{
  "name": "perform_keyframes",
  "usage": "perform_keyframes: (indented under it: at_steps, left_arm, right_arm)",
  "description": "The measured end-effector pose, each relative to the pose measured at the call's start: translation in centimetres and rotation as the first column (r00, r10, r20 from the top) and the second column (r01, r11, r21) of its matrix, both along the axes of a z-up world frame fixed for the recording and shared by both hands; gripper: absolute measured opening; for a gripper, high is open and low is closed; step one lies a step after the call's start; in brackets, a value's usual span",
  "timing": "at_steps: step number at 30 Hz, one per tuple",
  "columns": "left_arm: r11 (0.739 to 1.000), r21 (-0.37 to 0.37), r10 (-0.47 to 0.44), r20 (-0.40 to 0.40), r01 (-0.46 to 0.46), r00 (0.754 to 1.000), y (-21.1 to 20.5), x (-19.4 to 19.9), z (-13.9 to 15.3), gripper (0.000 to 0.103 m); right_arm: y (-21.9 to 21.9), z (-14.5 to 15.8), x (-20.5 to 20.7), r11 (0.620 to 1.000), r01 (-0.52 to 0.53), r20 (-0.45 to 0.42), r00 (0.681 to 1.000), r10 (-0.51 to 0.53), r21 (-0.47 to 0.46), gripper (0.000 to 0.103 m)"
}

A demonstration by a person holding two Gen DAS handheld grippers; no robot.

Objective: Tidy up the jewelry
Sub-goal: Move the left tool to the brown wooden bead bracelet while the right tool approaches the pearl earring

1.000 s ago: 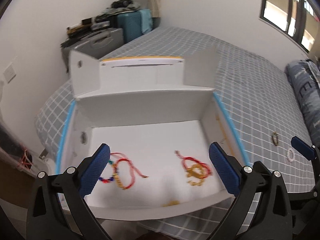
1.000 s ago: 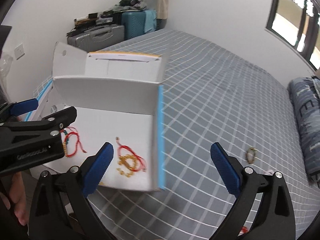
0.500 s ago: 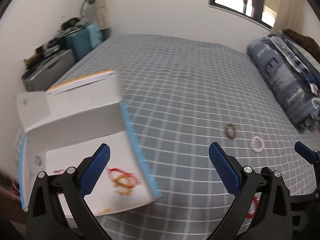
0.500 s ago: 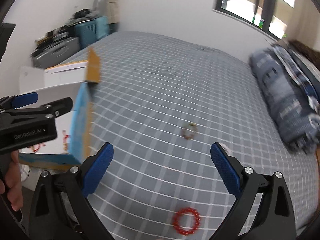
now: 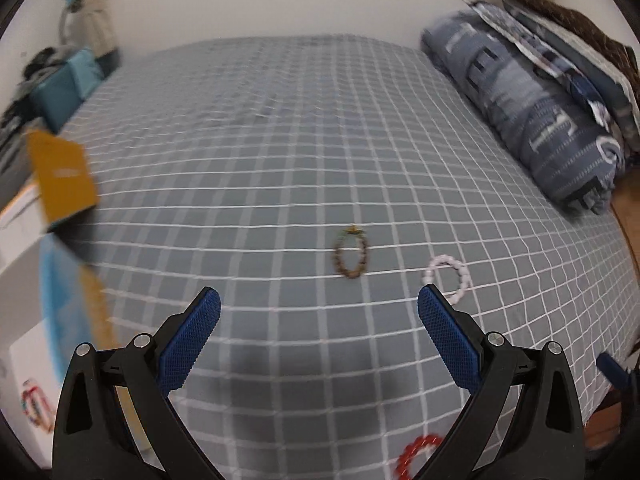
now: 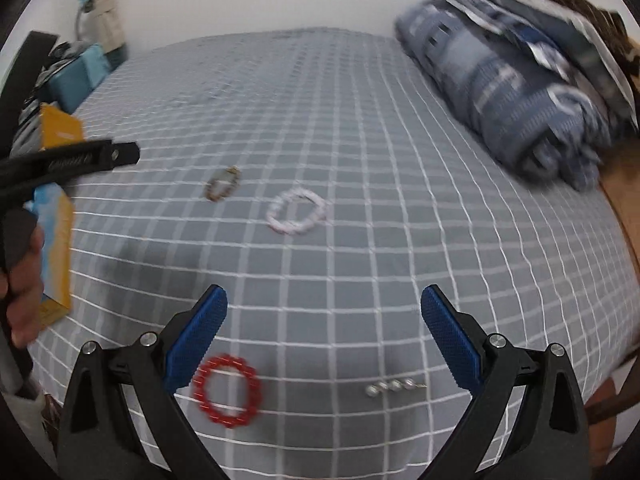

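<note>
- Both claws have swung away from the open white box (image 5: 24,264) in the last second; it now sits at the far left edge of the left claw's view, where before it filled the frame.
- The left gripper (image 5: 319,312) gapes wide and empty over the checked bedsheet (image 5: 280,140). The right gripper (image 6: 324,312) is spread just as wide, also holding nothing.
- Loose pieces now lie ahead, all to the right of the box: a brown bead bracelet (image 5: 351,254) nearest it, a pale pink bracelet (image 6: 297,211) just beyond, apart from it.
- Further from the box, a red bead bracelet (image 6: 227,390) lies close under the right claw's left finger, with a short row of silver beads (image 6: 394,386) beside it.
- One coloured bracelet (image 5: 34,404) shows inside the box, so I judge the sorting partly done, and this turn marks the start of the next fetch.
- The red bracelet looks the likeliest pick for the right claw.
</note>
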State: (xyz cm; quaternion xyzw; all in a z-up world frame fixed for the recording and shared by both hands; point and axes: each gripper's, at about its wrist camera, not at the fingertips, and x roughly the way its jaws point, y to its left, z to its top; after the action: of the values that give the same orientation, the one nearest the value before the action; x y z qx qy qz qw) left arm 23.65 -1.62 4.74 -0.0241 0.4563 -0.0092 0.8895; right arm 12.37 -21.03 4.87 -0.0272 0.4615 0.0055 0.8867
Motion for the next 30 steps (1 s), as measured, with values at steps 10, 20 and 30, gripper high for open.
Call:
perform_keyframes:
  at_steps: [10,20,30]
  left_arm:
    - [0.999,-0.007,-0.041,-0.086,0.041,0.995,-2.8,7.0,-6.9,0.097]
    - [0.999,-0.007,-0.046,-0.131,0.045,0.990,-2.5,10.6,-9.9,0.097]
    - [0.999,0.002,-0.042,-0.174,0.043,0.984,-3.4,12.0,-13.1,0.096]
  right_arm:
    - [-3.4,-5.4,-0.2,0.996,0.088,-0.078,0.993,-0.087,0.011,0.094]
    - [-5.5,-9.9,-2.4,0.988,0.155,-0.147,0.978,-0.150,0.027,0.094]
    - [-6.9,-11.2,-2.9,0.980,0.184,-0.183,0.969,-0.168,0.078,0.093]
